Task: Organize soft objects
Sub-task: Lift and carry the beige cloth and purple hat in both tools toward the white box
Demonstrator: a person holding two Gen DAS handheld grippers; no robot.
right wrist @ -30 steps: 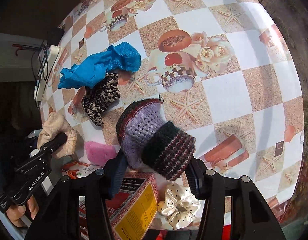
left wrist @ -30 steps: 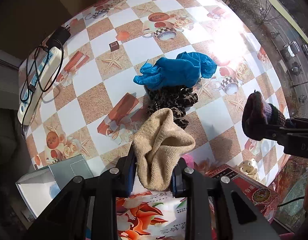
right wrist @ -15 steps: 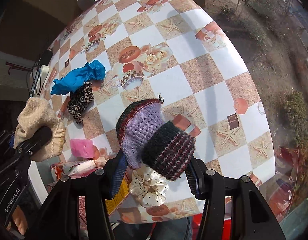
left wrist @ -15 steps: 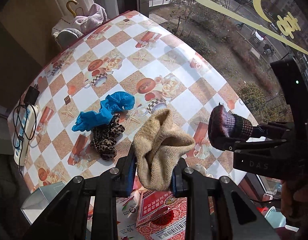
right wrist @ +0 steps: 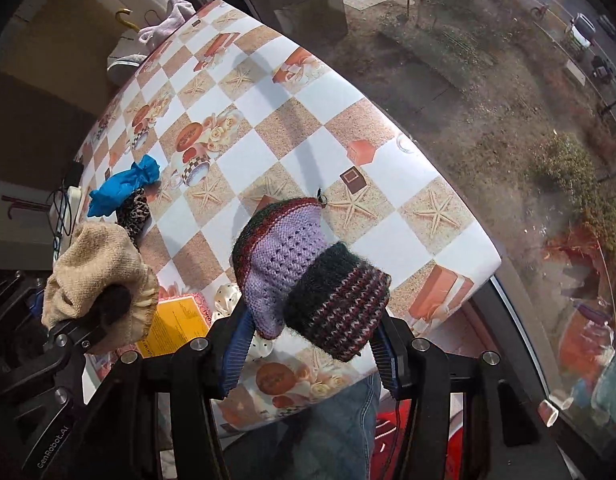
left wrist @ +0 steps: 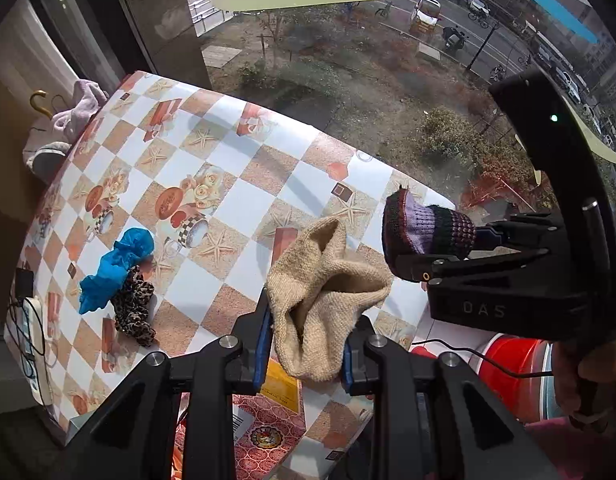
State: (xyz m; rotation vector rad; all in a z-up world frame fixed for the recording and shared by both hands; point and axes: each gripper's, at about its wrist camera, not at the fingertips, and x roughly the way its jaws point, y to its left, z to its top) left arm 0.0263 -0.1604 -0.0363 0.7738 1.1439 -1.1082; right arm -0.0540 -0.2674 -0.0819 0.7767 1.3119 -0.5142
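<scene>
Both claws loaded and lifted high above the tabletop point(left wrist: 267, 200). Left claw point(left wrist: 303, 344) clenched on a beige knit sock point(left wrist: 324, 304), bulk bunched between the jaws, open cuff flopping up and away toward the far edge. Right claw point(right wrist: 308, 344) clenched on a purple-and-dark striped knit piece point(right wrist: 308, 280), striped cuff nearest the camera, lilac body pointing out over the tabletop. From the left wrist view, right claw point(left wrist: 440, 256) and its knit load point(left wrist: 424, 236) hanging just right of the beige sock, near but apart, roughly level with it. From the right wrist view, same story mirrored: beige sock point(right wrist: 95, 280) off to the left, in the left claw point(right wrist: 103, 312).

Left behind on the tabletop: a blue crumpled glove point(left wrist: 115, 272) touching a leopard-print scrunchie point(left wrist: 135, 304), both toward the left edge, well apart from either claw. A white polka-dot scrunchie point(right wrist: 227, 300) and a yellow-and-red flat packet point(right wrist: 175, 324) sitting at the near edge, directly below the held pieces.

Key relation: both held items well above the surface, drop spot not visible in either view. Probably a carry-to-place phase; left claw nearer the blue glove and leopard scrunchie for any later pick, right claw nearer the polka-dot one.
</scene>
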